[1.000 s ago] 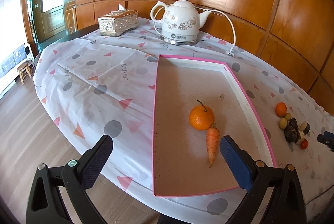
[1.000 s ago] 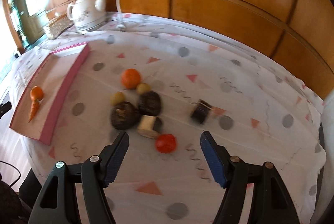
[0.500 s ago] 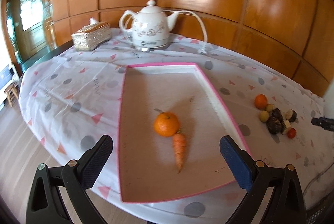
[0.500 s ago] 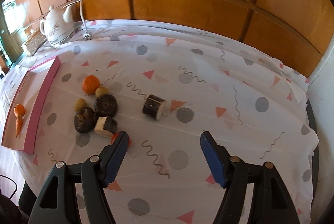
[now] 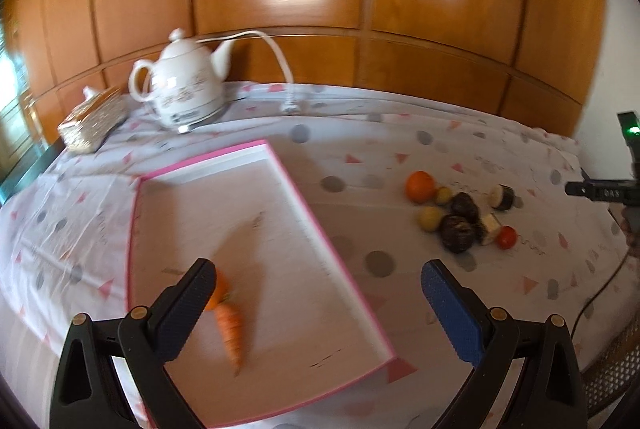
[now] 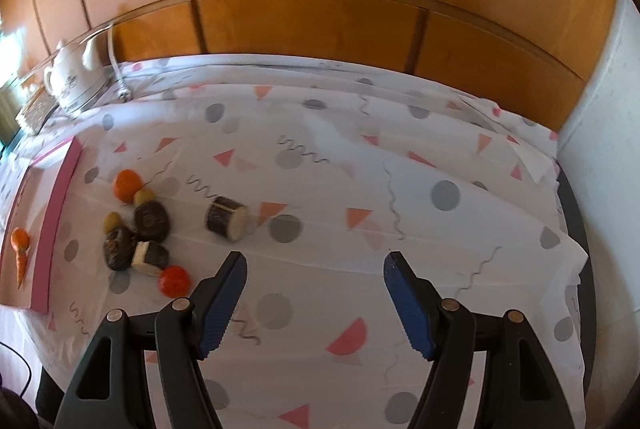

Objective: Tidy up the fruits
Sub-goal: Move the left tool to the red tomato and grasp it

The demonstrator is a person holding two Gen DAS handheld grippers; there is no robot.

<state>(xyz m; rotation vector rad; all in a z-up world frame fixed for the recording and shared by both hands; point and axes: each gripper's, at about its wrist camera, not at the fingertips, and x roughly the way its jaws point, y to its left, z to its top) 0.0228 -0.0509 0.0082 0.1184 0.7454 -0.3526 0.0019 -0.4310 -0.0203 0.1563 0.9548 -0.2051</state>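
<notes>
Both claws stand wide apart and hold nothing. The left gripper [image 5: 318, 283] hangs over the near part of the pink tray [image 5: 304, 201], where an orange [image 5: 220, 293] and a carrot [image 5: 231, 329] lie touching. The right gripper [image 6: 314, 287] hangs over the bare tablecloth [image 6: 400, 189], and the pile of fruits [image 6: 140, 229] lies to its left, near the tray's right edge.
</notes>
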